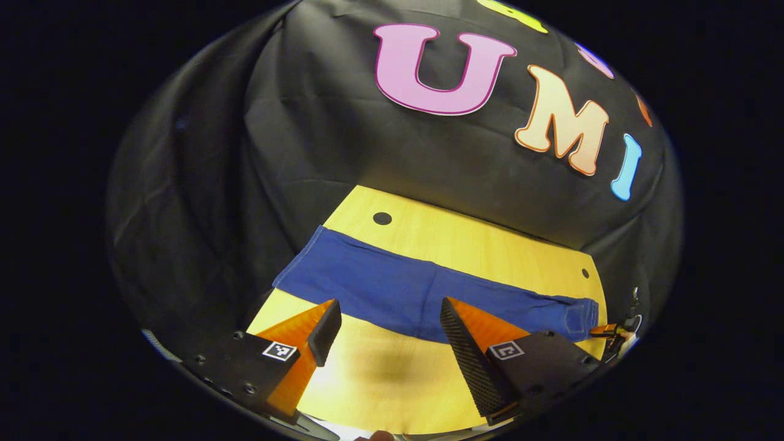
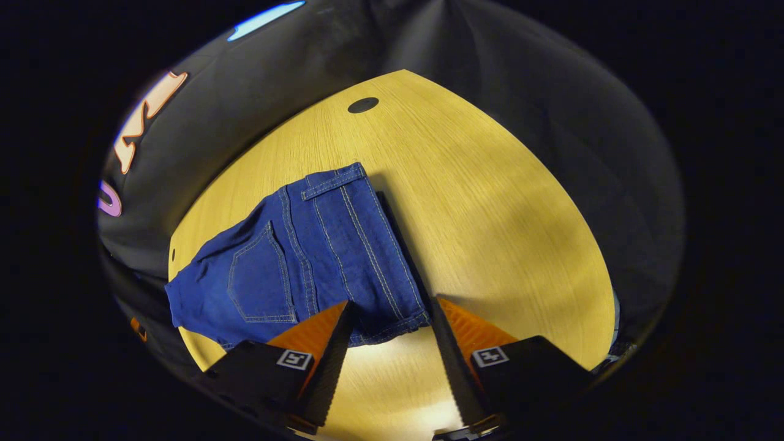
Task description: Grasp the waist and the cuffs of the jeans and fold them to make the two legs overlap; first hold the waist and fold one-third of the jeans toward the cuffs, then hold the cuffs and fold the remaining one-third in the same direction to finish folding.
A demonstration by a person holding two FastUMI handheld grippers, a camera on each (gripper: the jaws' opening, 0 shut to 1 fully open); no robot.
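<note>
1. Worktop (image 1: 490, 245): yellow wood, with dark round holes (image 1: 382, 218) near its far edge; nothing lies between the fingers and the cloth.
2. Jeans (image 1: 398, 288): blue denim, flat on the worktop, apparently one leg over the other (judged from the single narrow band). Waist end with its back pocket (image 2: 260, 275) lies just ahead of the right gripper.
3. Left gripper (image 1: 389, 334): fingers spread, empty, hovering before the leg's near edge.
4. Right gripper (image 2: 389, 337): fingers spread, empty, at the waist hem.
5. Step judged: waist fold not yet begun. Next move calls for pinching the waist's corners and carrying them a third toward the cuffs.
</note>
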